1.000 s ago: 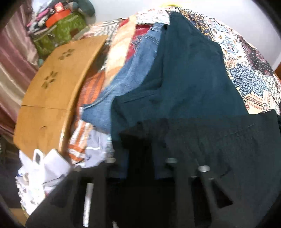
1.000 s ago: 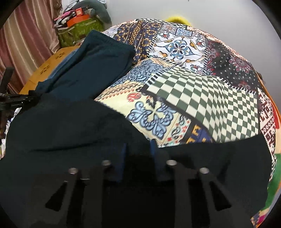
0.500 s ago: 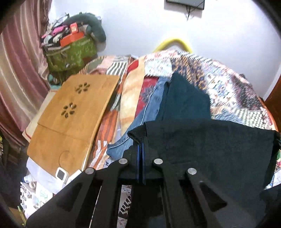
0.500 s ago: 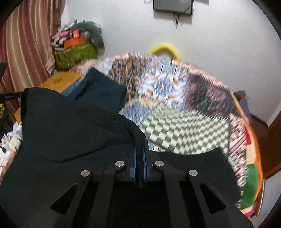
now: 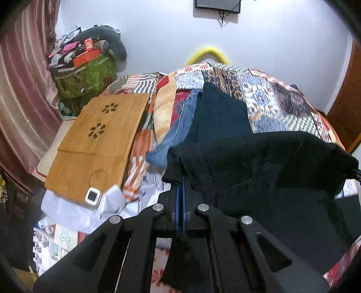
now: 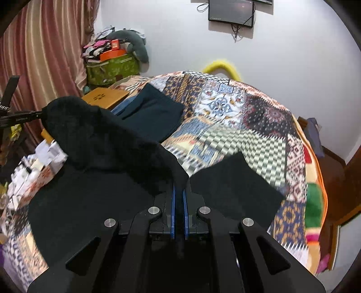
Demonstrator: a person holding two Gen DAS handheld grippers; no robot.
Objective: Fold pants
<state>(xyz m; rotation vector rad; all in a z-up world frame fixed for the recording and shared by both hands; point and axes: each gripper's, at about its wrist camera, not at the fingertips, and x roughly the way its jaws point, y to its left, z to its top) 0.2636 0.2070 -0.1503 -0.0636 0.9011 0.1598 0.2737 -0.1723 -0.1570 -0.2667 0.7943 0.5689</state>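
Between both grippers: black pants (image 5: 259,162), lifted off the patchwork bedspread (image 6: 237,126), top edge stretched from one to the other. Left gripper (image 5: 180,187) clamped on one corner, right gripper (image 6: 179,191) clamped on the other. Left view only: jeans (image 5: 178,133) beside the dark teal pants (image 5: 221,117), small white clock (image 5: 92,196) on the wooden lap desk (image 5: 99,144). Right view only: a black pant leg (image 6: 234,187) trailing on the bedspread, wall screen (image 6: 230,10) in full.
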